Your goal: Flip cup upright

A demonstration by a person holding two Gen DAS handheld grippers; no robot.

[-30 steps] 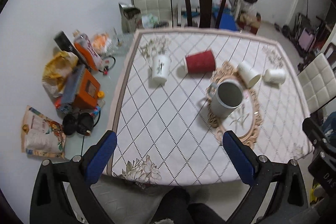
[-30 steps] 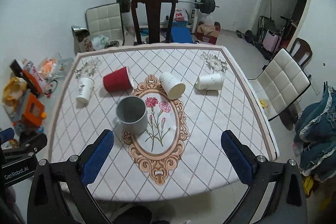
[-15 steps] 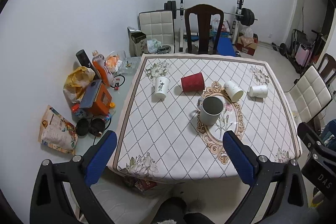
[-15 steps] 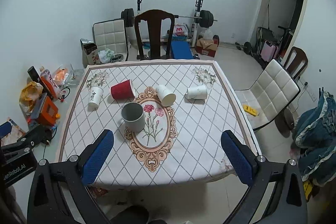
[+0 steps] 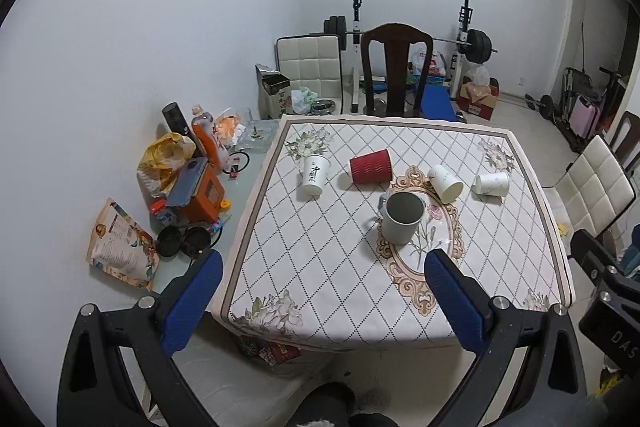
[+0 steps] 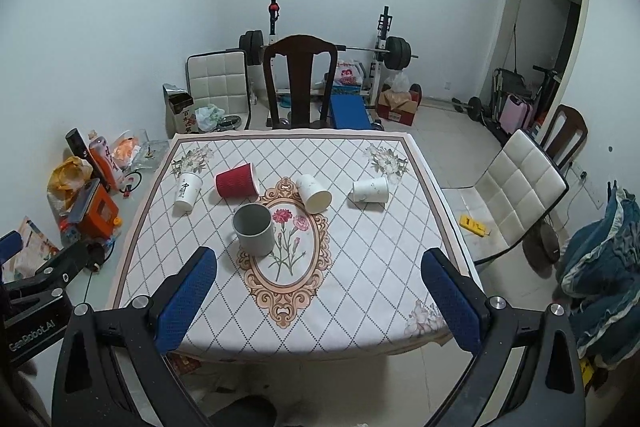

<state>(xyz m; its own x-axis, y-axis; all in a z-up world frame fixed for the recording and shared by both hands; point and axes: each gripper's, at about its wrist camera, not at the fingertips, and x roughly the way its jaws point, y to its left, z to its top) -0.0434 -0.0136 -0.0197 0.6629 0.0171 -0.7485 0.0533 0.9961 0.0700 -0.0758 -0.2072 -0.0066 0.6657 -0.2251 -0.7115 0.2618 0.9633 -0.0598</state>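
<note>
A grey mug (image 5: 401,218) (image 6: 255,229) stands upright near the middle of the table. A red paper cup (image 5: 371,166) (image 6: 236,180) lies on its side behind it. Two white paper cups (image 5: 446,183) (image 5: 492,183) lie on their sides to the right, also in the right wrist view (image 6: 314,193) (image 6: 371,190). A white cup with black writing (image 5: 315,175) (image 6: 187,191) stands upside down at the left. My left gripper (image 5: 324,301) and right gripper (image 6: 322,301) are both open and empty, held above the table's near edge.
The table (image 6: 360,267) has a diamond-patterned cloth with a floral oval. A dark wooden chair (image 6: 301,83) stands behind it, a white chair (image 6: 516,195) at the right. Bags, bottles and an orange box (image 5: 196,195) clutter the floor at the left.
Both grippers have pulled back and up from the table, so it looks smaller and farther. The cups and the mug have not moved.
</note>
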